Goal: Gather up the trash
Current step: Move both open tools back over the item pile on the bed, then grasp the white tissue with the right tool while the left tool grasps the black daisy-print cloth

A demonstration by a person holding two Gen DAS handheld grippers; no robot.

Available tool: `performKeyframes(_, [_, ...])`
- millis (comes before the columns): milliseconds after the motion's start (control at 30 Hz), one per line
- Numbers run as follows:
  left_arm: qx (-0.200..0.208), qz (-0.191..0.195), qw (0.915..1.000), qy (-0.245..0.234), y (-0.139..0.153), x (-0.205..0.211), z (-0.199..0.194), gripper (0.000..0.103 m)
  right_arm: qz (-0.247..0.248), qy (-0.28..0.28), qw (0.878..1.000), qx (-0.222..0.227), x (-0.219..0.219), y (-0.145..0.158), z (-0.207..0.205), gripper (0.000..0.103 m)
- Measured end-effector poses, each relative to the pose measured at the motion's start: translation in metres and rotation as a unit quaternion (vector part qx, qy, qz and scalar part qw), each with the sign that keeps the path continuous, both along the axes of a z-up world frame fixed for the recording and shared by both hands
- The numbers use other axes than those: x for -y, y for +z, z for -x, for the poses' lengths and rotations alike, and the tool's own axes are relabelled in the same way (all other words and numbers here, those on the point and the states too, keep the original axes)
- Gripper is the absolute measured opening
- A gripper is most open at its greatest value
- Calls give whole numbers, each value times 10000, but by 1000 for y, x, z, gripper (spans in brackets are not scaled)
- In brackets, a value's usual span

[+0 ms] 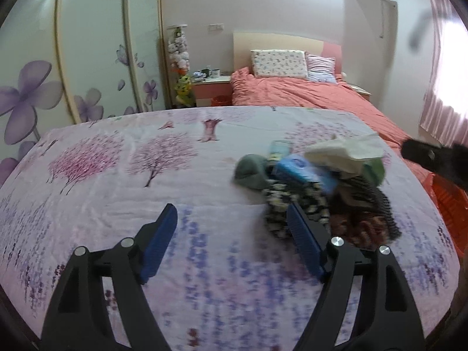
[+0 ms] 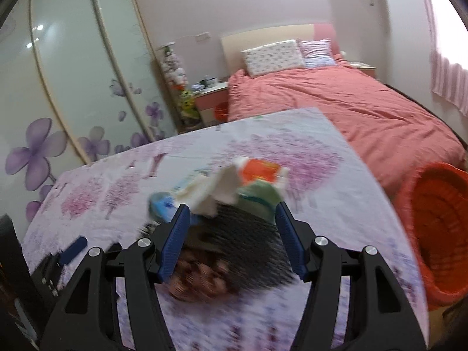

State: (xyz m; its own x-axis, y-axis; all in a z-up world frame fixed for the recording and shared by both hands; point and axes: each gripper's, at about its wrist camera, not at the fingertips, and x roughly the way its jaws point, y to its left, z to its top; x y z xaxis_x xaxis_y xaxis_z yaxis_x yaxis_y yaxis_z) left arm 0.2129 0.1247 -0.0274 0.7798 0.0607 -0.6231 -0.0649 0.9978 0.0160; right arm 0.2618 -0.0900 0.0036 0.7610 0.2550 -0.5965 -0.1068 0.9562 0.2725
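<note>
The left tool hung wide open over bare tabletop, beside the trash pile. The right tool, jaws spread and empty, straddled the pile's near edge; looked like the approach, closing next, then the orange basket.
</note>
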Motion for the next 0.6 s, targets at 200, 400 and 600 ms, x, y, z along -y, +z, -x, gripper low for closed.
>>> performKeyframes(200, [-70,194,9997,131,-5,-22,-1,76,-23,-75,9991,-416,-22,-17,-36,42])
performKeyframes(400, [-94,297,9995,20,-7,-23,-1,76,-80,86,9992,-372,-25,-24,-32,5])
performKeyframes(600, [-152,500,9984,-224,-8,-10,-5,76,10,184,9996,209,-25,2,-14,1])
